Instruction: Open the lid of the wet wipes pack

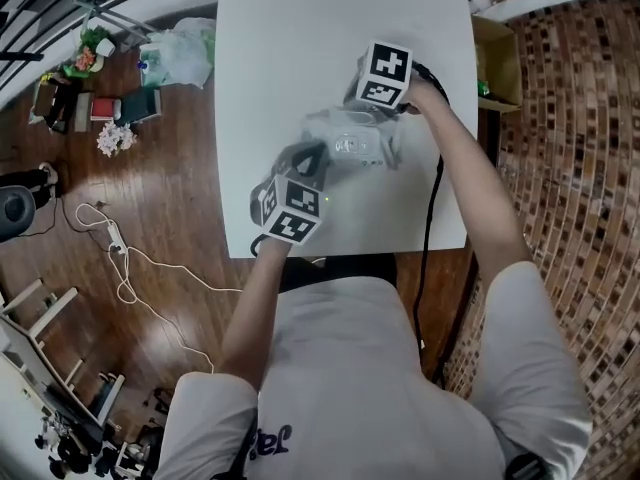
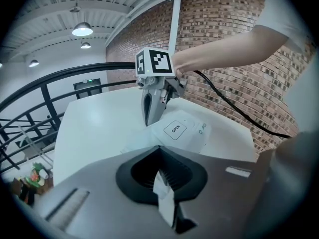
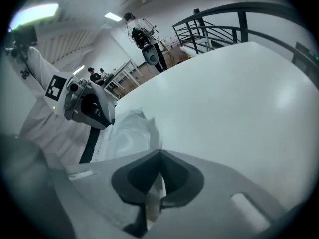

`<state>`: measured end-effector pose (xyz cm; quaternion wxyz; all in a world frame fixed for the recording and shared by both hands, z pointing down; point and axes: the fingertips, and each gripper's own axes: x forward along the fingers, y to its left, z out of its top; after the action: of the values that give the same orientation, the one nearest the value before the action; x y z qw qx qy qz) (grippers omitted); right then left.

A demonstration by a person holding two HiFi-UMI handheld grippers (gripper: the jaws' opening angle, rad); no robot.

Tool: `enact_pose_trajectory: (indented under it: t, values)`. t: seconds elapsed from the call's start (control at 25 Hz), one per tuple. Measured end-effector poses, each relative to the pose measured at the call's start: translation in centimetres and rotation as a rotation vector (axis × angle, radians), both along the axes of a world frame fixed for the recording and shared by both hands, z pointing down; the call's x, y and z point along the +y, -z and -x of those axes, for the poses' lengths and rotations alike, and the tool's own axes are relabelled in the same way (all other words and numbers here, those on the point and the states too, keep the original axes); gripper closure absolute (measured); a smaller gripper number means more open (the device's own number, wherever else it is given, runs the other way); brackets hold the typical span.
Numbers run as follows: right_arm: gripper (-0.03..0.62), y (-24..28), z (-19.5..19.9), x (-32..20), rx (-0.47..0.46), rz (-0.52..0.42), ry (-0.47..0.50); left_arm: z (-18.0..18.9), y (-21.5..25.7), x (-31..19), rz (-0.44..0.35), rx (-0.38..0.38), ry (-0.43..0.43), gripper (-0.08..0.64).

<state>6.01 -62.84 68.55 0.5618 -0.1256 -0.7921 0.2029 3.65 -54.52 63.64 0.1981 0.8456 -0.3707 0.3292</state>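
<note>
The wet wipes pack (image 1: 352,146) lies on the white table (image 1: 300,48), pale and crinkled, with a white flap marked OPEN (image 2: 175,129) flat on top. My left gripper (image 1: 308,160) is at its near left end, shut on a strip of the pack's white film (image 2: 163,195). From the far side my right gripper (image 1: 372,116) points steeply down at the pack, tip at the pack's edge (image 2: 148,119). In the right gripper view its jaws (image 3: 157,188) are shut with a white strip of film between them. That view also shows the pack (image 3: 127,133) and left gripper (image 3: 89,106).
The table's near edge (image 1: 350,253) runs just behind the left gripper. A black cable (image 1: 430,218) trails along the right arm. On the wooden floor at left lie a plastic bag (image 1: 180,53) and a white cord (image 1: 120,253). A cardboard box (image 1: 497,63) stands at the right, by the brick wall.
</note>
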Motion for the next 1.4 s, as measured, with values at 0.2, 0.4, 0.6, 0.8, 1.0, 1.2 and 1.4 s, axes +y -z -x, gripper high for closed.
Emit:
enact_pose_trajectory:
  t: [0.2, 0.4, 0.6, 0.8, 1.0, 1.2, 1.4]
  values:
    - [0.606, -0.6, -0.1, 0.5, -0.021, 0.039, -0.072, 0.1, -0.1, -0.1, -0.01, -0.008, -0.001, 0.546]
    - [0.606, 0.2, 0.2, -1.3, -0.078, -0.112, -0.238, 0.5, -0.2, 0.1, -0.009, -0.001, -0.01, 0.546]
    - [0.605, 6.0, -1.8, -3.3, -0.151, -0.363, -0.468, 0.9, 1.3, 0.1, 0.013, 0.18, 0.046, 0.546]
    - [0.606, 14.2, -1.1, 1.8, -0.3, -0.548, -0.636, 3.0, 5.8, 3.9, -0.06, 0.253, 0.047, 0.546]
    - [0.605, 21.4, -2.8, 9.6, -0.429, -0.738, -0.926, 4.0, 11.9, 6.5, -0.189, 0.324, 0.025, 0.546]
    - [0.604, 24.6, -5.8, 18.8, -0.489, -0.847, -1.255, 3.8, 16.4, 10.6, -0.308, 0.321, -0.006, 0.546]
    - [0.604, 25.1, -7.6, 25.3, -0.354, -1.083, -1.248, 2.7, 19.1, 14.1, -0.352, 0.354, 0.052, 0.546]
